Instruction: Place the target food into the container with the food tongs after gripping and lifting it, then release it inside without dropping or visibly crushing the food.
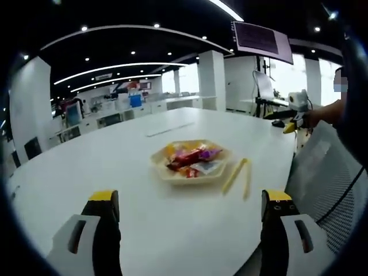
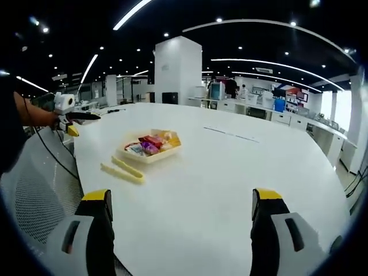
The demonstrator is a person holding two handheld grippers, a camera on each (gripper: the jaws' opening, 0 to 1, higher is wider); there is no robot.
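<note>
White table [image 1: 115,172]: yellow tray [image 1: 172,174] w/ bright wrapped snacks [image 1: 192,156], yellow tongs [image 1: 238,175] beside; both grippers' jaws apart.

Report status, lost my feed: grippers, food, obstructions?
Both grippers open, empty. Wrapped snacks in yellow tray, untouched. Yellow tongs beside tray on table. Nothing obstructing.

Table [image 1: 172,230] smooth matt white; tray [image 1: 167,172] pale matt plastic; wrappers [image 1: 192,156] glossy foil; tongs [image 1: 238,175] yellow plastic; chair [image 2: 34,195] mesh cloth.

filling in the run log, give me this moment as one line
left claw: open, empty | right claw: open, empty | yellow tongs: on table beside tray | snack tray: holds wrapped snacks | phase: pre-grasp
</note>
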